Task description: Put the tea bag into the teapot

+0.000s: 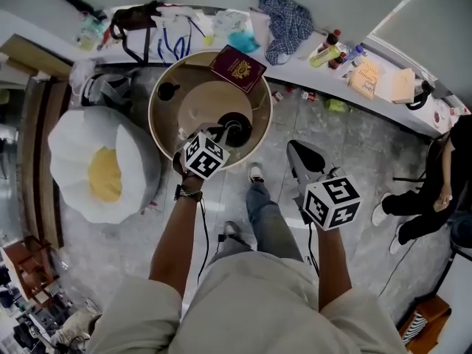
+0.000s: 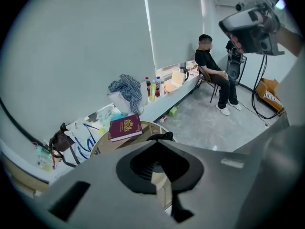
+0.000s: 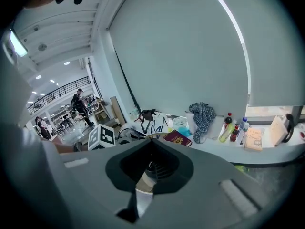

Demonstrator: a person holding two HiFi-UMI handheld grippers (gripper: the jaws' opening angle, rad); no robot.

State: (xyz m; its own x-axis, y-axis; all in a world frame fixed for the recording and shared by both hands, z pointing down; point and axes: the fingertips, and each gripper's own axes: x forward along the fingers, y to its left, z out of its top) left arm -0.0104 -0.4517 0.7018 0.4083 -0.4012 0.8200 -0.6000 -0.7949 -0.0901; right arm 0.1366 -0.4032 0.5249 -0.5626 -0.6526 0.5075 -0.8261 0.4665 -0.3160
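A black teapot stands near the front edge of the round beige table. My left gripper hangs right over the teapot's near side, with its marker cube just behind. In the left gripper view the jaws of the left gripper are shut, with only a beige strip in the slit and a black curved teapot part beyond. My right gripper is off the table, over the floor, shut with nothing in it. I cannot make out any tea bag.
A maroon book lies at the table's far edge, and a small black piece at its left. A white and yellow beanbag sits to the left. The wall ledge holds bottles, a checked cloth and bags. A person sits at the right.
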